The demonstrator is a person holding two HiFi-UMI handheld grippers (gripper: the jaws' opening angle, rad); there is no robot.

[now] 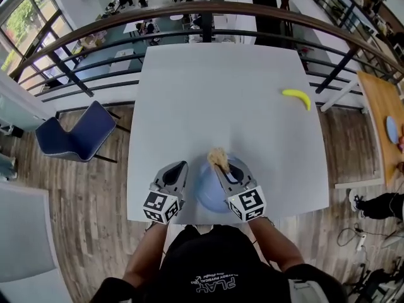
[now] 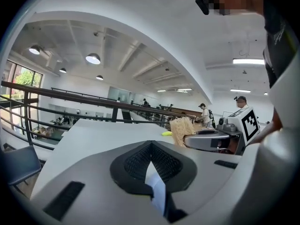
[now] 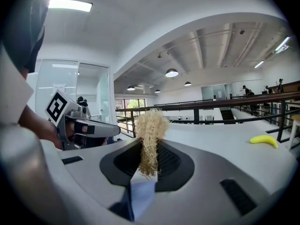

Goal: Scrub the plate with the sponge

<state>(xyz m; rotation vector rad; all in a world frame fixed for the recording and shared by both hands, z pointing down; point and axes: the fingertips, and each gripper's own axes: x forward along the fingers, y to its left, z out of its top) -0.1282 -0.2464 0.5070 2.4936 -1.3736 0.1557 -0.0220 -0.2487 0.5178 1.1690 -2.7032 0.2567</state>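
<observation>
The right gripper (image 1: 222, 165) pinches the soft, light sponge (image 1: 218, 156) in its jaws over the stiff, probably slippery plate (image 1: 204, 194) at the desk's (image 1: 208, 93) near edge, which the left gripper (image 1: 181, 166), jaws closed and empty, could steady by the rim.

Only one word can be read: "PLAY", in pale letters, upside down, on the person's black shirt (image 1: 214, 261) at the lower middle of the head view. The finer line of print beside it is too small to read. The two white marker cubes (image 1: 160, 207) (image 1: 247, 204) carry black-and-white square patterns, no letters or numbers.
</observation>
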